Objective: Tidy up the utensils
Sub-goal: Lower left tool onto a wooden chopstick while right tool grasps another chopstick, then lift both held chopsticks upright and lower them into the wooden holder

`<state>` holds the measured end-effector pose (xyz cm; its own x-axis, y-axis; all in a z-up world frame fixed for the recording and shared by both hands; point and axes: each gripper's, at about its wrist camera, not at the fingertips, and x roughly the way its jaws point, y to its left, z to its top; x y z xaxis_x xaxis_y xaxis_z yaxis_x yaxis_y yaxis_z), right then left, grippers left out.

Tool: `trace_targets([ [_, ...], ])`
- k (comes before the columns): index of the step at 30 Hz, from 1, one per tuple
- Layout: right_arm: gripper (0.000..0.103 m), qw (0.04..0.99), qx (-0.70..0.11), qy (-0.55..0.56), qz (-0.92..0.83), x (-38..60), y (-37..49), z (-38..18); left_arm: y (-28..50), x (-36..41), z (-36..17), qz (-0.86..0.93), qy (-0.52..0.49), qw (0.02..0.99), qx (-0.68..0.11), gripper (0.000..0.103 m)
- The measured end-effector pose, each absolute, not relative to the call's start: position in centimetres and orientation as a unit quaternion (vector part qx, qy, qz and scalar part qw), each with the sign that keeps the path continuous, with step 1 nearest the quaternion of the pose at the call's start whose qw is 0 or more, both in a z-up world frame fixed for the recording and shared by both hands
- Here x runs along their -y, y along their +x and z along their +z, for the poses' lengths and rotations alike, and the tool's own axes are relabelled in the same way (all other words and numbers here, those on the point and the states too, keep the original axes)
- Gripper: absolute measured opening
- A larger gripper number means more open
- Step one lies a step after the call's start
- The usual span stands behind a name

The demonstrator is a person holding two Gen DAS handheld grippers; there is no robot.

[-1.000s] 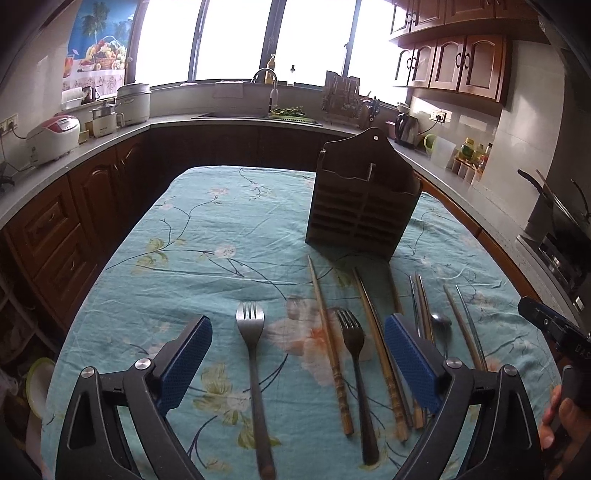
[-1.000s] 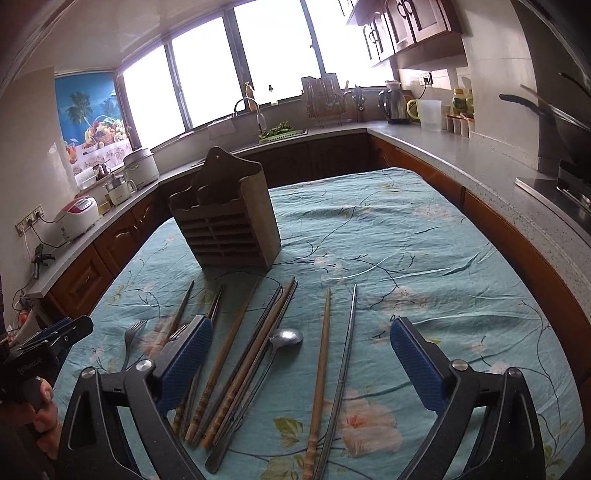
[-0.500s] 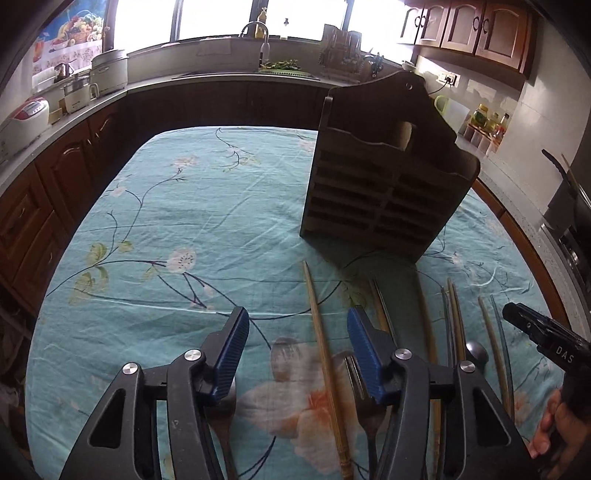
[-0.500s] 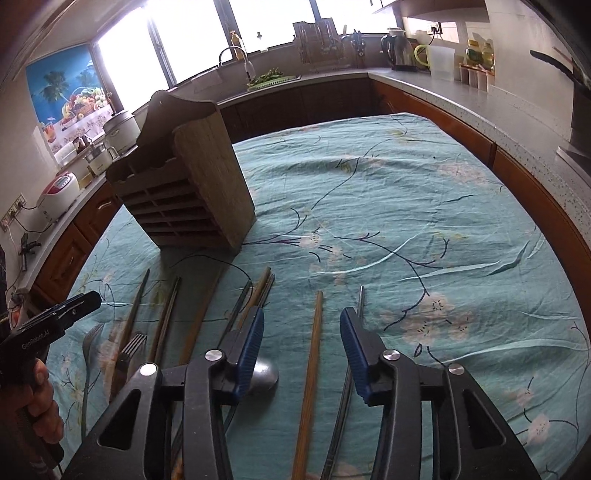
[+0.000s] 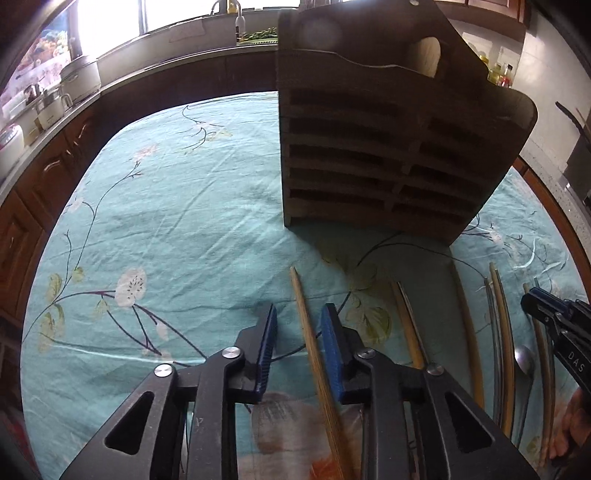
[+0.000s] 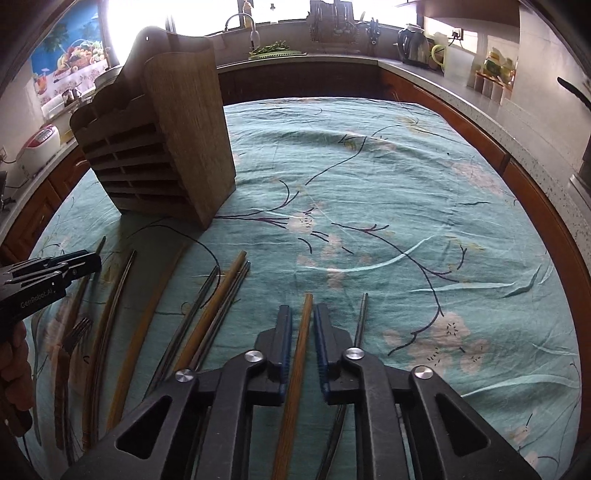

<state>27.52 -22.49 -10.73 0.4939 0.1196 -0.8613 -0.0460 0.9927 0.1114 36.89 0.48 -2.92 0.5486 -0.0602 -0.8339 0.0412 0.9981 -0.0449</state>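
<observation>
A home kitchen: dark wooden cabinets (image 6: 461, 122) run under a grey speckled worktop (image 6: 528, 122) with a sink tap (image 6: 236, 18) below bright windows, an electric kettle (image 6: 413, 46), a white rice cooker (image 5: 81, 75), and a table with teal floral tablecloth (image 6: 388, 192).

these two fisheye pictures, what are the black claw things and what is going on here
Each picture comes from a camera on a hand-held gripper, looking along its two fingers. A person holds one in each hand. The left gripper is closing around a pale wooden chopstick; a gap still shows. The right gripper is pinching a darker wooden chopstick. More chopsticks, a fork and a spoon lie on the floral tablecloth, before a slatted wooden utensil holder.
</observation>
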Motion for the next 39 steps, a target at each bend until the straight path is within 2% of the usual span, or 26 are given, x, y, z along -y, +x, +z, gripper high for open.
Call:
trace_targets([
  [2,0.006,0.861,-0.501,0.059,0.056,22.9,27.6,-10.7,37.1,-0.2,-3.0,-0.044,-0.012,0.878,-0.477,0.006],
  [5,0.005,0.862,-0.494,0.089,0.070,23.3,27.1,-9.9,36.9,-0.1,-2.8,-0.065,-0.026,0.875,-0.478,0.004],
  [29,0.005,0.929,-0.316,0.142,0.129,23.6,22.7,7.1,22.2,-6.1,11.0,-0.117,-0.110,0.939,-0.305,0.004],
  [39,0.005,0.943,-0.269,0.145,0.133,22.9,24.5,10.0,20.7,-7.3,13.1,-0.108,-0.118,0.956,-0.247,0.004],
])
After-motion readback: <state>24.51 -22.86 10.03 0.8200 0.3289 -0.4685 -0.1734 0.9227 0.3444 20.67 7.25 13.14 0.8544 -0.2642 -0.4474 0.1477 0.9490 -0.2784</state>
